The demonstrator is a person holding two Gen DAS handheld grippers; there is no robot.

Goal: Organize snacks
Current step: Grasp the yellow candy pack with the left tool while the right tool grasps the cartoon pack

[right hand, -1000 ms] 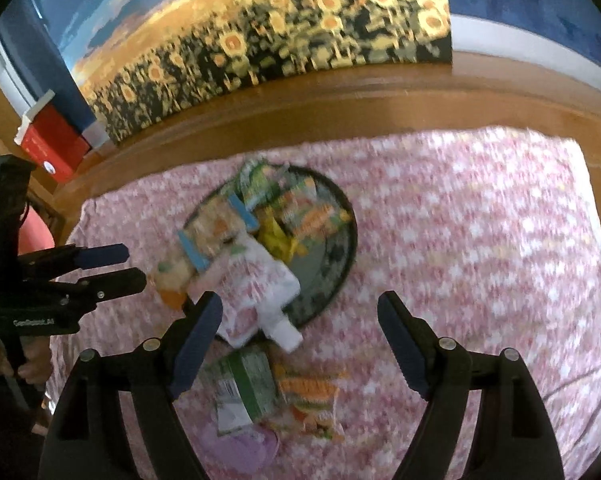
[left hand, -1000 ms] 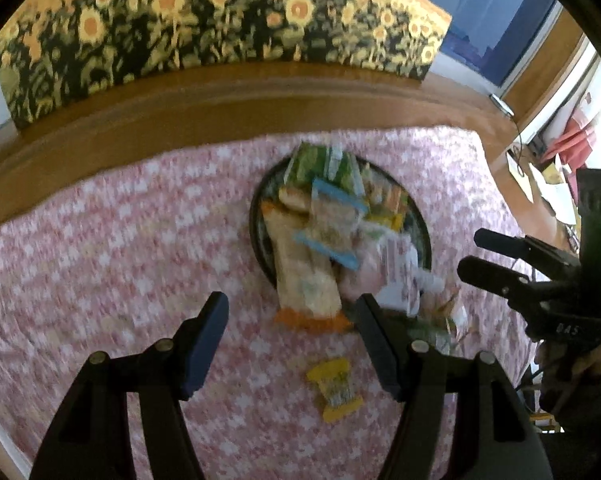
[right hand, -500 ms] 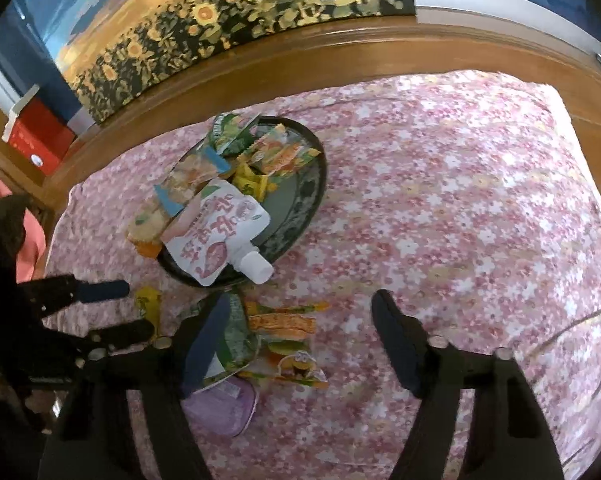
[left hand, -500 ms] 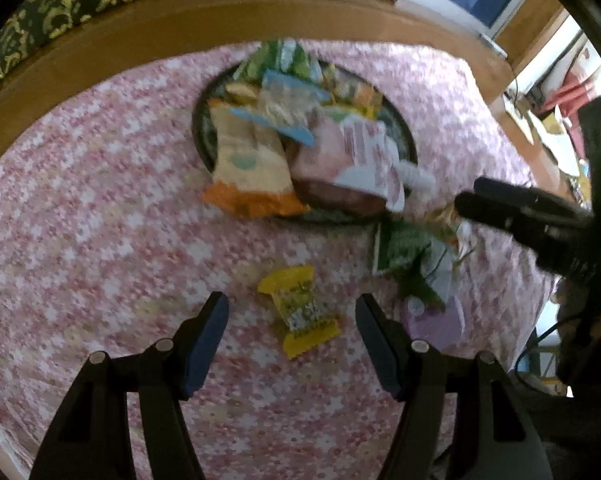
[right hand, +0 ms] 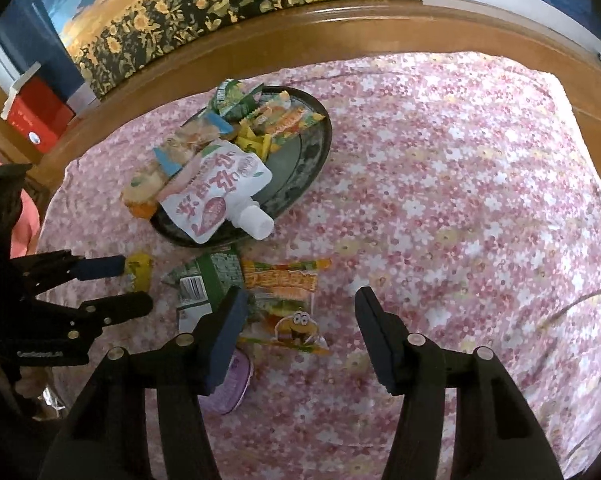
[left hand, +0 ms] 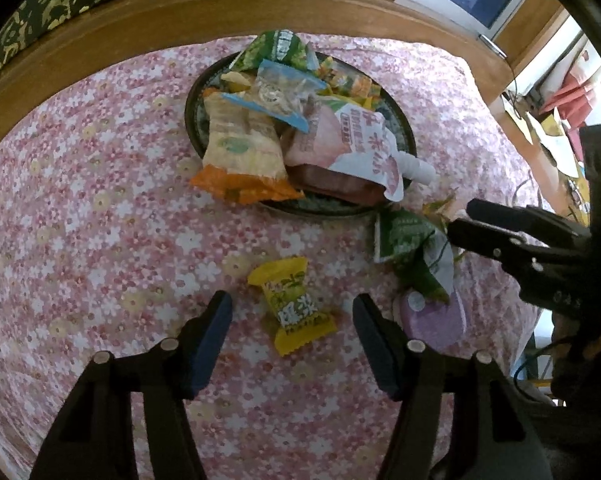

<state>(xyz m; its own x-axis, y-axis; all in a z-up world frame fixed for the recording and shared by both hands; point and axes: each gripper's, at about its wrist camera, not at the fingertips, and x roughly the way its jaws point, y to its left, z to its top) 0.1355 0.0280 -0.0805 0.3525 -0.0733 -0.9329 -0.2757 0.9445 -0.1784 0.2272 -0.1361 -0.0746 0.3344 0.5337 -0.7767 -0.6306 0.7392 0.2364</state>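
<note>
Both tongs have come down toward the flowered cloth on the tabletop (left hand: 100,200) since a second ago, off the dark plate (left hand: 196,92) heaped with snacks. Between the left tongs (left hand: 292,320) lies a yellow candy packet (left hand: 292,306) with green print and crimped ends, its long axis running away from the camera, tilted slightly left; the jaws are closing, not yet touching it. Right tongs (right hand: 300,320), also closing and empty, straddle an orange-and-green cartoon snack bag (right hand: 288,304) beside a green packet (right hand: 204,280).
</note>
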